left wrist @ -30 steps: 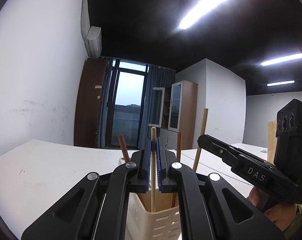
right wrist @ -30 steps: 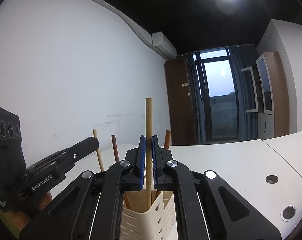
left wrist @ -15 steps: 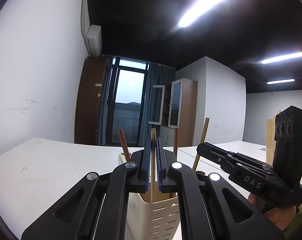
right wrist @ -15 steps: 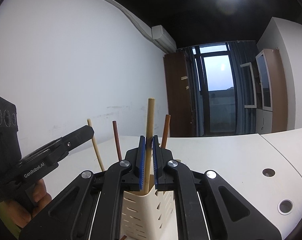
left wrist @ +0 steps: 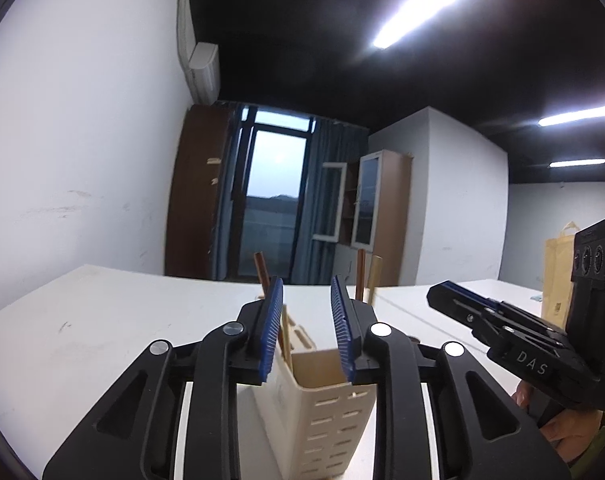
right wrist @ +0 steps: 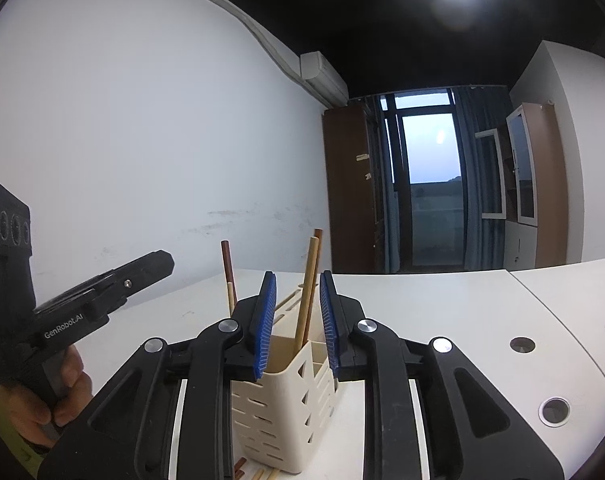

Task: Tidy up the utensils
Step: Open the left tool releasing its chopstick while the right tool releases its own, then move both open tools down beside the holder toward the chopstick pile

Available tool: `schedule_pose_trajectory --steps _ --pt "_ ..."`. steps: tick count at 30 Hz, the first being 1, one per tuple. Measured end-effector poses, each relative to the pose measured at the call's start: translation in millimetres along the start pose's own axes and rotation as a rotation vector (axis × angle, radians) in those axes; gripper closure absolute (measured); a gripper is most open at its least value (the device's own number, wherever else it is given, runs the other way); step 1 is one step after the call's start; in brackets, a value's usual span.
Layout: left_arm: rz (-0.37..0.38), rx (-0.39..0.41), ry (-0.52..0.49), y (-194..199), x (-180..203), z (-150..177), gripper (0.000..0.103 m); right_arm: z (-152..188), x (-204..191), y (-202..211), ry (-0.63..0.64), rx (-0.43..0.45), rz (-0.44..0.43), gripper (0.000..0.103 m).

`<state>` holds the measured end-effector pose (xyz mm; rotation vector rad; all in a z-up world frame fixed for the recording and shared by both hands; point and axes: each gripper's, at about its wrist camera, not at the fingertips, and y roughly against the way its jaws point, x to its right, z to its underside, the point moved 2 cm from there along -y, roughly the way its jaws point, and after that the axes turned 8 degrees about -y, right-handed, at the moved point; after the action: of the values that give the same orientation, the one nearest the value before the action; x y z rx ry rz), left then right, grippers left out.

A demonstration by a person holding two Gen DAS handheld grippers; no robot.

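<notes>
A cream slotted utensil holder (left wrist: pixel 326 412) (right wrist: pixel 282 396) stands on the white table. Several chopsticks stand in it, light wood and dark brown. My left gripper (left wrist: pixel 307 332) is open just above the holder, with a light chopstick (left wrist: pixel 286 338) standing free between its pads. My right gripper (right wrist: pixel 295 320) is open above the holder, with a light chopstick (right wrist: pixel 307 288) standing free between its pads. Each gripper shows in the other's view: the right (left wrist: pixel 514 344) and the left (right wrist: pixel 82 304).
More chopsticks (right wrist: pixel 258 472) lie on the white table (right wrist: pixel 482 312) at the holder's foot. Round cable holes (right wrist: pixel 521 345) sit in the table to the right. A paper bag (left wrist: pixel 556 272) stands far right. A white wall runs along the left.
Both grippers lowered their chopsticks into the holder, then opened. The chopsticks now stand in the holder, released.
</notes>
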<state>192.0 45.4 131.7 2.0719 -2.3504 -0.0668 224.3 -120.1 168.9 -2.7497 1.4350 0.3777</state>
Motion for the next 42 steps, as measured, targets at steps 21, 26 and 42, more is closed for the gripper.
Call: schedule_pose_trajectory --steps 21,26,42 --pt "-0.147 -0.232 0.071 41 -13 27 0.062 30 -20 9 -0.014 -0.272 0.079 0.056" --pt "-0.143 -0.334 0.074 36 -14 44 0.062 49 -16 3 -0.036 -0.385 0.120 0.054" --pt "-0.077 -0.592 0.021 27 -6 96 0.052 118 -13 -12 -0.007 -0.672 0.196 0.051"
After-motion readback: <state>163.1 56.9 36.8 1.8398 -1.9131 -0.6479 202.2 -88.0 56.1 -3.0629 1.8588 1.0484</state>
